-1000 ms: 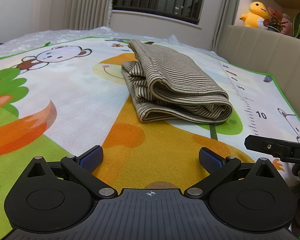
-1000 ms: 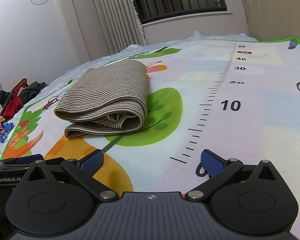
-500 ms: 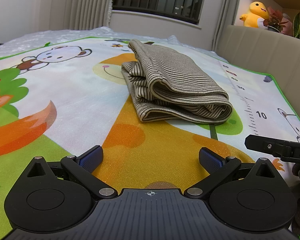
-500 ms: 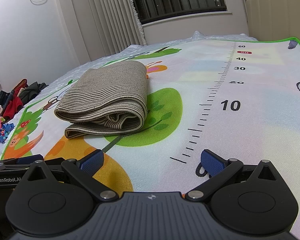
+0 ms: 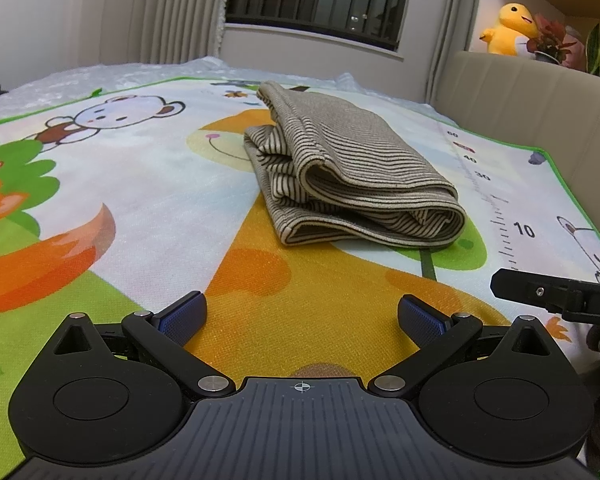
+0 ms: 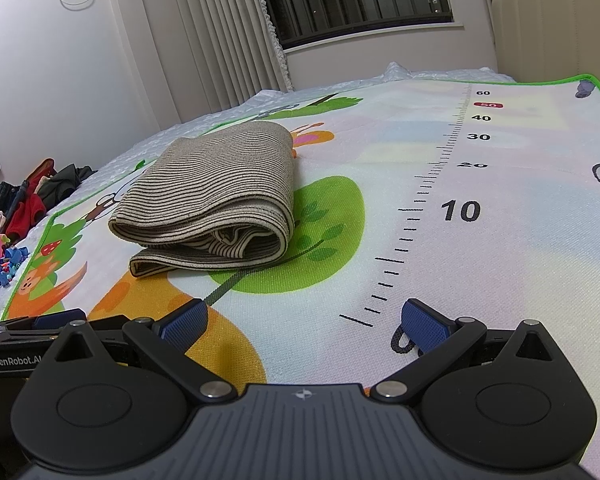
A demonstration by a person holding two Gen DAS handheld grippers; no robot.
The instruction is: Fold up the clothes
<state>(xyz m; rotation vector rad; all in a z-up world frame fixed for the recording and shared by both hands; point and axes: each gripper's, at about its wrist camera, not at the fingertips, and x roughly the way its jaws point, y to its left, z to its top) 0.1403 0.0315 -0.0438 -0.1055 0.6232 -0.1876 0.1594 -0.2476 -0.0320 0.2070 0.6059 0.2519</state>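
**Folded striped garment rests on play mat, both grippers spread and empty**

A beige-and-dark striped garment, folded into a thick, layered bundle, lies on a cartoon-printed play mat that covers a bed. In the left wrist view the bundle sits ahead and slightly right of centre, its rolled fold facing the camera; in the right wrist view it sits ahead and to the left, partly over a printed green tree. The left gripper hangs low over the mat with its blue-padded fingers spread wide, nothing between them and well apart from the cloth. The right gripper is likewise wide apart and empty, poised just above the mat beside a printed height ruler (numbered 10 to 60). Each tool is glimpsed at the edge of the other's view, the two side by side. Behind the mat stand pale curtains and a dark barred window. A yellow plush toy sits atop a beige padded headboard, and a heap of clothes lies off the mat's far left.
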